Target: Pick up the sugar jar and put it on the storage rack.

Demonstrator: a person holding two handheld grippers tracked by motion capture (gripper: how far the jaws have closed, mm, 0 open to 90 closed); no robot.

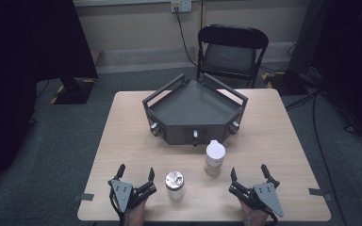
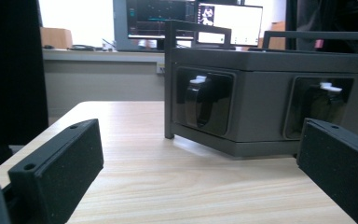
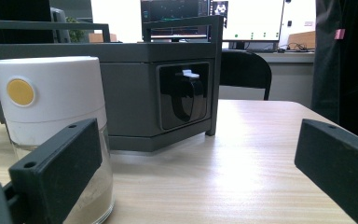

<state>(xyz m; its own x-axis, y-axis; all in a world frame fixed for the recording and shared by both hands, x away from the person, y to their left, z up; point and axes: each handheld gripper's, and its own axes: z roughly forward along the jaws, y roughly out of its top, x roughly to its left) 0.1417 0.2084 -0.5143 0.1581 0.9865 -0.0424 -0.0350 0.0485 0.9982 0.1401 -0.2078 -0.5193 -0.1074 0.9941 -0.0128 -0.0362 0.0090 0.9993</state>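
1. High view: both grippers rest at the near edge of the table [image 1: 122, 122], jaws spread and empty. A metal-lidded jar [image 1: 174, 185] stands just beside the right jaw of the left gripper [image 1: 135, 173]; a white-capped jar [image 1: 215, 157] is near the right gripper [image 1: 249, 173]. A grey tray [image 1: 195, 113] sits behind them, and a folding chair [image 1: 231, 52] beyond.
2. Left gripper view: wide-open jaws face the tray [image 2: 270, 100] across bare wood.
3. Right gripper view: the white-capped jar [image 3: 51, 107], holding pale powder, stands behind the left jaw.

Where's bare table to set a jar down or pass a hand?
Free: the strips left and right of the grey tray, out to the table edges. Crowded: the front middle, where the metal-lid jar and the white-lid jar stand between the left hand-held gripper and the right hand-held gripper.
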